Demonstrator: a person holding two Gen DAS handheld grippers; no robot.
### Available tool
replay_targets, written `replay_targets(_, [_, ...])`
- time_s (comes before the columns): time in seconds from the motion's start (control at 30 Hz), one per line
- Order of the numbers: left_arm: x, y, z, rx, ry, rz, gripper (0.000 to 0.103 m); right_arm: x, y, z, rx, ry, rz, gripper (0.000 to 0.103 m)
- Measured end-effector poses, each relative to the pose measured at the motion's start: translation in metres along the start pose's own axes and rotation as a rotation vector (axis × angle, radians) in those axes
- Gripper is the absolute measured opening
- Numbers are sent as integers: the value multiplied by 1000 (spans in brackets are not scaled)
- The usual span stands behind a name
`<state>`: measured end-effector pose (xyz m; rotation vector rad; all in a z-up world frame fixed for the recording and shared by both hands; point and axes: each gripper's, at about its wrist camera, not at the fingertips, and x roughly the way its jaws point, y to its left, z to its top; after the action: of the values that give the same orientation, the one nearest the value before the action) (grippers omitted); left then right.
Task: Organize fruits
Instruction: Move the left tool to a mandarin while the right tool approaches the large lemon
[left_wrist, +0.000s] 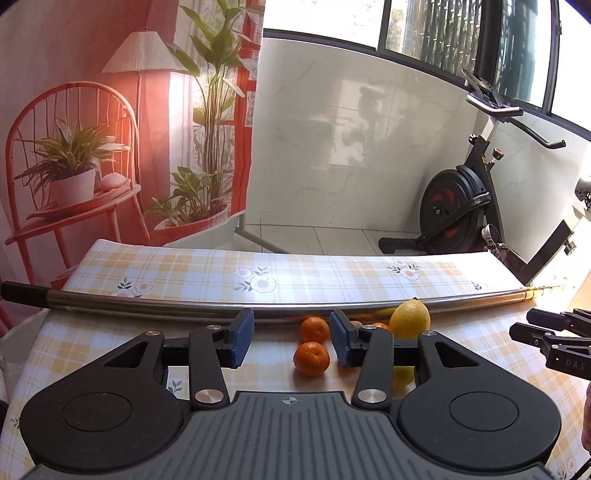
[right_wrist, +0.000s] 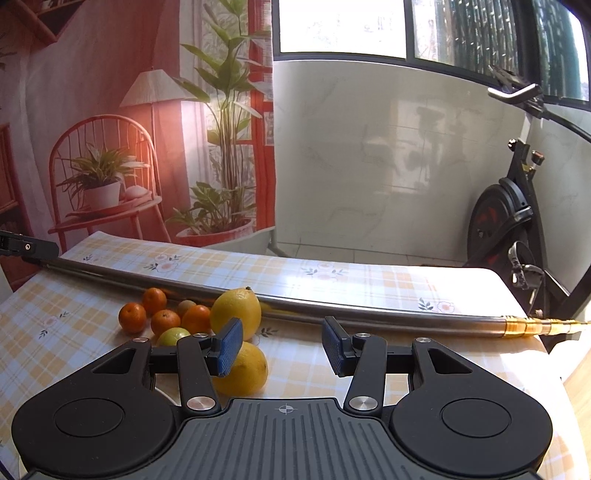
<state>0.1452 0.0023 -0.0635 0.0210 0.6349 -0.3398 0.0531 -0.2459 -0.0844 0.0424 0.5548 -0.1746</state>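
Observation:
My left gripper (left_wrist: 291, 338) is open above the checked tablecloth, with two mandarins (left_wrist: 311, 358) (left_wrist: 314, 329) lying between and just beyond its blue pads. A yellow lemon (left_wrist: 410, 319) stands right of them. In the right wrist view my right gripper (right_wrist: 282, 346) is open with nothing between its fingers. A lemon (right_wrist: 246, 369) lies under its left pad and a second lemon (right_wrist: 236, 312) behind it. Several mandarins (right_wrist: 132, 317), a small brownish fruit (right_wrist: 185, 307) and a green lime (right_wrist: 173, 336) cluster to the left.
A long metal pole (left_wrist: 258, 308) with a black grip and a gold tip (right_wrist: 535, 326) lies across the table behind the fruit. An exercise bike (left_wrist: 458, 206) stands beyond the table's far right. A printed backdrop (left_wrist: 110, 129) hangs behind the left side.

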Motion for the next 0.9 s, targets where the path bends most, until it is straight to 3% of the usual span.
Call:
replay_targets(0.27, [53, -4, -12, 94, 118, -58, 48, 11, -5, 1, 38, 45, -1, 44])
replay_targets(0.43, [86, -9, -21, 172, 168, -57, 48, 20, -9, 0, 64, 72, -7, 44])
replay_targets(0.9, [123, -7, -32, 198, 209, -99, 49, 38, -14, -1, 115, 114, 11, 44])
